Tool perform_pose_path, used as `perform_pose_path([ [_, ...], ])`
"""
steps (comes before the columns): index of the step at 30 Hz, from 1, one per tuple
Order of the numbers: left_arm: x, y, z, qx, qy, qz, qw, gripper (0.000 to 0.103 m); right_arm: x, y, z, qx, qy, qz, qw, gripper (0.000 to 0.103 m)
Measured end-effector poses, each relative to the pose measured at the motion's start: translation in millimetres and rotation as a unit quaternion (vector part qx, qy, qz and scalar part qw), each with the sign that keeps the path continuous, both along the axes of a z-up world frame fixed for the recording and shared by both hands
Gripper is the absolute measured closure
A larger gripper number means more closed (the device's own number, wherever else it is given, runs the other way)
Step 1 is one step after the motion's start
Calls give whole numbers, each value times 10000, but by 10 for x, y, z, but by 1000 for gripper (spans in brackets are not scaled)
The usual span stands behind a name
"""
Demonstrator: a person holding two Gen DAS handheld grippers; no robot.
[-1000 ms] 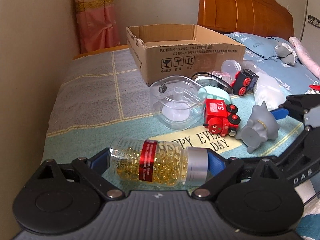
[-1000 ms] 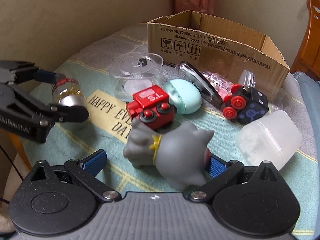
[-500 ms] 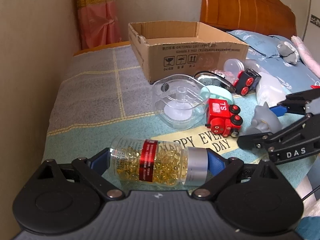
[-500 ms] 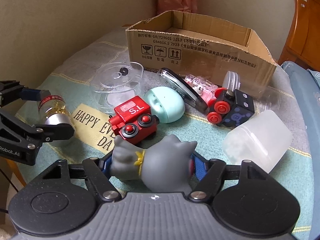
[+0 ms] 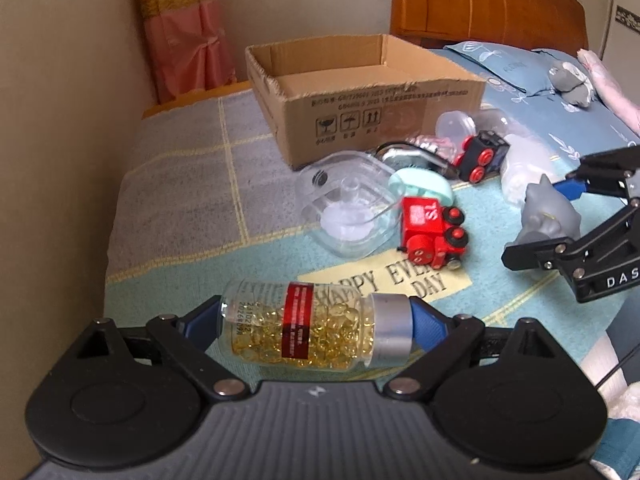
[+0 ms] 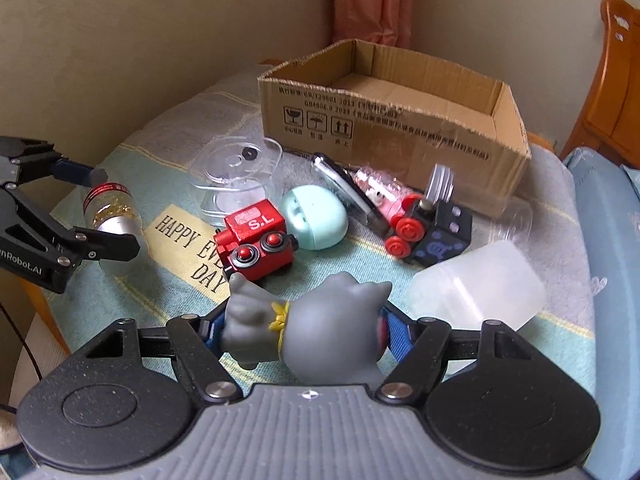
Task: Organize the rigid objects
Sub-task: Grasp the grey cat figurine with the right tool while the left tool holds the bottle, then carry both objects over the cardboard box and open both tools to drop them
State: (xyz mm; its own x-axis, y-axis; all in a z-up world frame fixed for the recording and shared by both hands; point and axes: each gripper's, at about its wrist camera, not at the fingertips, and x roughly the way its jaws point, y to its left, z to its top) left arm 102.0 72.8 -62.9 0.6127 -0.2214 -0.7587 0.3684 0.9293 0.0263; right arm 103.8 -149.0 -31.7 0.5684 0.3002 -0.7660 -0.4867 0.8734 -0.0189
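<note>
Closing since a second ago, your right fingers now clench the grey rubber toy just off the bed while your left fingers grasp the capsule bottle endwise, both evidently bound for the empty cardboard box.

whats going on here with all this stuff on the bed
A person is tidying small items with a claw in each hand. The left claw is clamped end to end on a capsule bottle, and the right claw is closed on a grey rubber toy. The cardboard box behind looks empty in what shows. A red toy train, a black toy train, a clear container and other bits lie on the bed in front of it.
</note>
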Motion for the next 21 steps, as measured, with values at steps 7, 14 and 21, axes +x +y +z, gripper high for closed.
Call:
perform_pose_path([
  [7, 127, -92, 345, -54, -203, -161, 9996, 9, 142, -143, 328, 201, -193, 201, 9994, 26],
  [14, 508, -250, 724, -243, -281, -433, 9984, 9, 368, -233, 653, 228, -591, 259, 9977, 26],
  [21, 1102, -459, 1017, -201, -482, -624, 9967, 9, 734, -321, 883, 335, -790, 178, 9962, 26],
])
